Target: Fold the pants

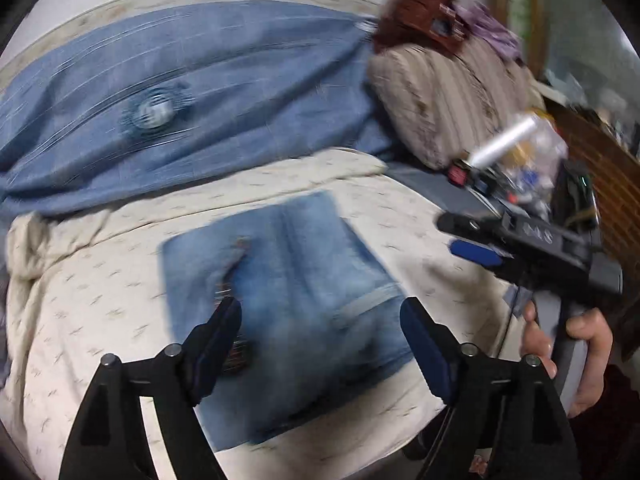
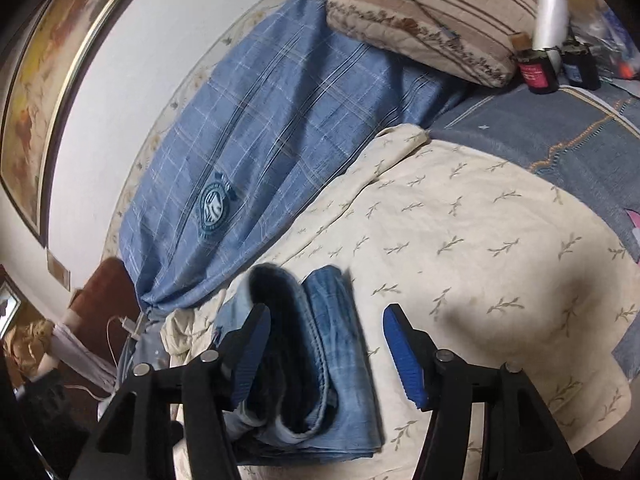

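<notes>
The blue denim pants lie folded into a compact rectangle on the cream leaf-print sheet. My left gripper is open just above them, holding nothing. My right gripper shows in the left wrist view at the right, held in a hand, off the pants' right edge. In the right wrist view the folded pants lie under and between the open fingers of my right gripper, with the stacked layers showing at the fold. Neither gripper holds the fabric.
A blue plaid pillow lies behind the sheet by the wall. A striped beige pillow sits at the right, with small bottles and clutter beside it. A grey-blue blanket borders the sheet. A framed picture hangs on the wall.
</notes>
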Motion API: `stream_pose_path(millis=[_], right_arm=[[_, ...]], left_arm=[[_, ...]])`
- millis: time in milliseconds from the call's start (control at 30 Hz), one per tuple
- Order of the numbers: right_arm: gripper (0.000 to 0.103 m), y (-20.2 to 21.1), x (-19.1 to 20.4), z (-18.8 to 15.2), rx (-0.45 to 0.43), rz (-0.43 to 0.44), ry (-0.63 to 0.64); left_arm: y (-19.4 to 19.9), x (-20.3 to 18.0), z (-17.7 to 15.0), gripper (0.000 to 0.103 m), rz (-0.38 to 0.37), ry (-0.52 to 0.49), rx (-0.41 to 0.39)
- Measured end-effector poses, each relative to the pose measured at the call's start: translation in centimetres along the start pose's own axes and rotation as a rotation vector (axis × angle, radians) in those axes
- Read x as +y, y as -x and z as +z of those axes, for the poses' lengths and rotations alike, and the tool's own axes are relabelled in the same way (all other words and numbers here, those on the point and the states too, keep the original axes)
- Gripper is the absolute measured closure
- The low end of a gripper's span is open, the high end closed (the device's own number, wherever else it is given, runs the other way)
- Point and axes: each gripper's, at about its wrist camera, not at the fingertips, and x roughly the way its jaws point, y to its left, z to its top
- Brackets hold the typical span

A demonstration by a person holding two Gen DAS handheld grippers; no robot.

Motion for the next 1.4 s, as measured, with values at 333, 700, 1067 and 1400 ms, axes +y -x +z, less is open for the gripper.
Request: stream_pose_path(millis=[333, 700, 1067, 1400], right_arm=[[0.04, -2.5, 8.5, -0.4, -0.006, 0.194, 0.265], [0.04, -13.8, 7.2, -1.0, 0.356, 0.106, 0.1], [0.043, -10.3, 6.4, -3.1, 0.272, 0.055, 0.19], [0.042, -6.7, 7.3, -7.1, 0.292, 0.027, 0.28]], left_arm=[[-0.2, 10.2, -2.5, 0.021, 0.244, 0.266, 0.11], [-4.6, 6.2, -2.3, 0.02, 0.322, 0.151, 0.189], [-3.5, 5.9, -2.2, 0.02, 0.284, 0.205, 0.246], [-2.6, 5.0, -4.5, 0.02, 0.278, 0.167, 0.33]])
